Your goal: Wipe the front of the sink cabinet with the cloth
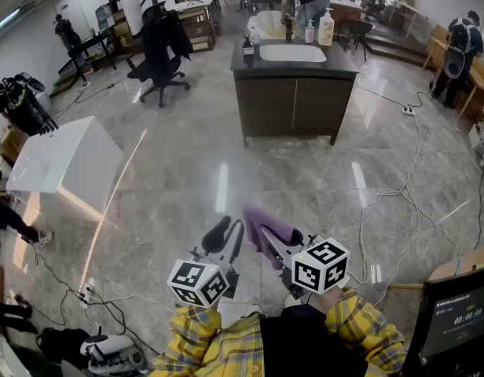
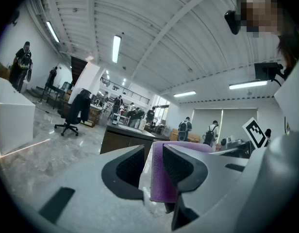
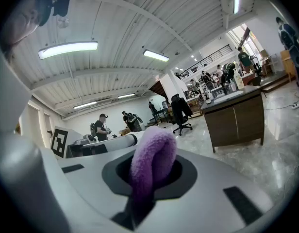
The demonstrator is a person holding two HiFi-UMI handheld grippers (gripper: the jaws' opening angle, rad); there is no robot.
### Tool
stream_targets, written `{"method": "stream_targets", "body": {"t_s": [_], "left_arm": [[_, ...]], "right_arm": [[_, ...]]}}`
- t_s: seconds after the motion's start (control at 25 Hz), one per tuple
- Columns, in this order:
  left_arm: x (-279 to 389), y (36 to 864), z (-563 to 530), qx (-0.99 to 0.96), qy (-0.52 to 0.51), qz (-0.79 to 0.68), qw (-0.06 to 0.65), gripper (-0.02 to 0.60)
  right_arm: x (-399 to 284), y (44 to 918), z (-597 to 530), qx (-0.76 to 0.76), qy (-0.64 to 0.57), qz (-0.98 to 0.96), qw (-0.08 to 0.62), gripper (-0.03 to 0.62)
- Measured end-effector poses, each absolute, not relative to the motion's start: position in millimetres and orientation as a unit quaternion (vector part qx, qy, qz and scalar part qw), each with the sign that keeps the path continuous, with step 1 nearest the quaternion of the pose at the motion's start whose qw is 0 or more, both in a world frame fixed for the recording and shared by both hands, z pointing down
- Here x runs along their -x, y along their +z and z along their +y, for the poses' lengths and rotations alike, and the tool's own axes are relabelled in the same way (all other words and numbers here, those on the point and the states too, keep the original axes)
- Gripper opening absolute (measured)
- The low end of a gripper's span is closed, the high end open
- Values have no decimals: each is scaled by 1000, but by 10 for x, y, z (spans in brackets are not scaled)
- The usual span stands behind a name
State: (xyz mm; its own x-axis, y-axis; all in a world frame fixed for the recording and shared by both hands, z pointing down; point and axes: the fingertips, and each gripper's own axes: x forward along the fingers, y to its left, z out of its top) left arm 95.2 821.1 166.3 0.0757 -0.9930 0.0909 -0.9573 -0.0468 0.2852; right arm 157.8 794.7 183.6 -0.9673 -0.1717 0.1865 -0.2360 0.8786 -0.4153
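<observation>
**Head view:** I see sink cabinet point(image 1: 293, 100) far ahead across floor point(image 1: 187, 171), well apart from both claws. Left claw point(image 1: 226, 234) and right claw point(image 1: 264, 239) sit low, side by side. Purple cloth point(image 1: 273, 225) sticks out of right claw.

**Left gripper view:** Left claw jaws parted, clamping nothing. Cloth edge shows beside one pad; can't tell if touching. Cabinet in distance.

**Right gripper view:** Right claw pinched tight on cloth, folded loop bulging above jaws. Cabinet off to right, well apart.
</observation>
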Motion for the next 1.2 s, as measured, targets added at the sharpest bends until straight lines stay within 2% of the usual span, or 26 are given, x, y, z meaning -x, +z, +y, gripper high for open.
{"method": "stream_targets", "body": {"t_s": [0.88, 1.2], "left_arm": [[-977, 1664, 8297, -718, -62, -680, 139, 109], [-764, 1831, 8514, -721, -61, -675, 146, 109]], "right_arm": [[-1592, 1832, 8047, -91, 254, -961, 64, 41], [-1401, 1989, 8280, -98, 266, -957, 66, 41]]}}
